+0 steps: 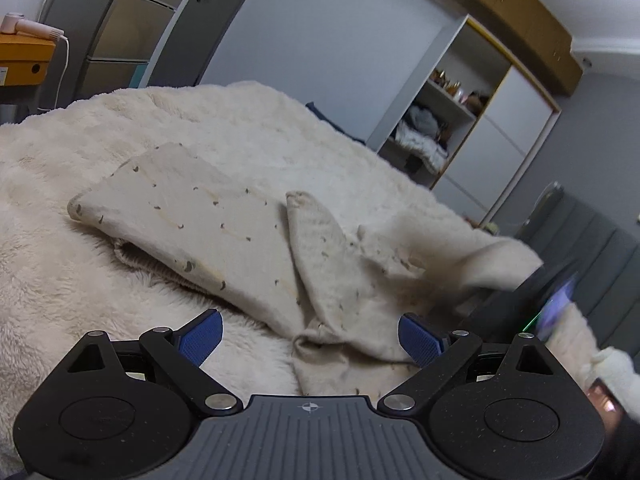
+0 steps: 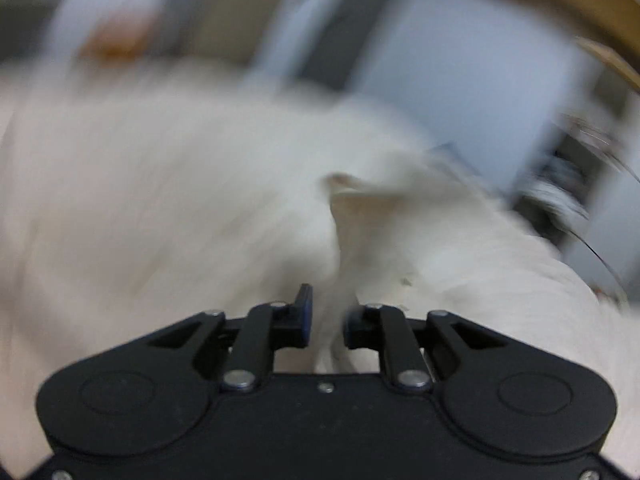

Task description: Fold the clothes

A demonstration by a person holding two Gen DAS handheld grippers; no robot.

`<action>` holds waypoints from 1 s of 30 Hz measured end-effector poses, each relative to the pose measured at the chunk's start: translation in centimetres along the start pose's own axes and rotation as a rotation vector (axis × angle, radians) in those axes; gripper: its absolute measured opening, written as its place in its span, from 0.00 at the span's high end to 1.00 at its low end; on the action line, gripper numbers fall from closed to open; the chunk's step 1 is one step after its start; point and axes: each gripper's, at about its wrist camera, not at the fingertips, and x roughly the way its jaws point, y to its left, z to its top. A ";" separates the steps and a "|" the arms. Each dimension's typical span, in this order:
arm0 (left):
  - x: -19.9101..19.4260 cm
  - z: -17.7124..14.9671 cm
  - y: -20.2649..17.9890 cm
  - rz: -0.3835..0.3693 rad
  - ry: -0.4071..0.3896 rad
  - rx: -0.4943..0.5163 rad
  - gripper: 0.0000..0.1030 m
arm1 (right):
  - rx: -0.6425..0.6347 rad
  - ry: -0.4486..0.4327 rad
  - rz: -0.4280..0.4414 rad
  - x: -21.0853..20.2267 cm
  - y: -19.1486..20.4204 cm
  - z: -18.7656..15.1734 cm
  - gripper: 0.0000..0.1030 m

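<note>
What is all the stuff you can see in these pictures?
garment: one, cream with small dark specks, lying partly folded on the blanket.
blanket: one, fluffy white, spread under the garment.
wardrobe: one, grey with wood trim, open shelves, back right.
hair dryer: one, pink, on an orange box at far left.
left hand-held gripper: one, black with blue pads, open just above the garment.
right hand-held gripper: one, black, blurred, jaws close together with cream cloth between them.
</note>
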 end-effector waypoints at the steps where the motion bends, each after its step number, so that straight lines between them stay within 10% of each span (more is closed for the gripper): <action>1: -0.2 0.0 0.2 -0.012 -0.003 -0.008 0.09 | -0.008 -0.013 -0.012 -0.7 0.9 -0.3 0.85; 4: -0.9 0.0 0.6 -0.034 -0.022 -0.032 0.09 | 0.101 -0.053 -0.010 -4.0 0.1 -0.7 0.62; 15: -0.5 0.2 0.2 -0.025 -0.008 -0.033 0.09 | 0.369 0.025 0.141 -12.3 -7.3 -7.0 0.51; 24: 0.7 0.1 -1.6 0.017 0.034 0.029 0.09 | 0.712 0.114 0.041 -17.2 -15.2 -17.2 0.48; 30: 4.6 3.3 -10.0 -0.083 0.082 0.197 0.09 | 0.792 0.114 -0.029 -16.9 -19.2 -20.0 0.48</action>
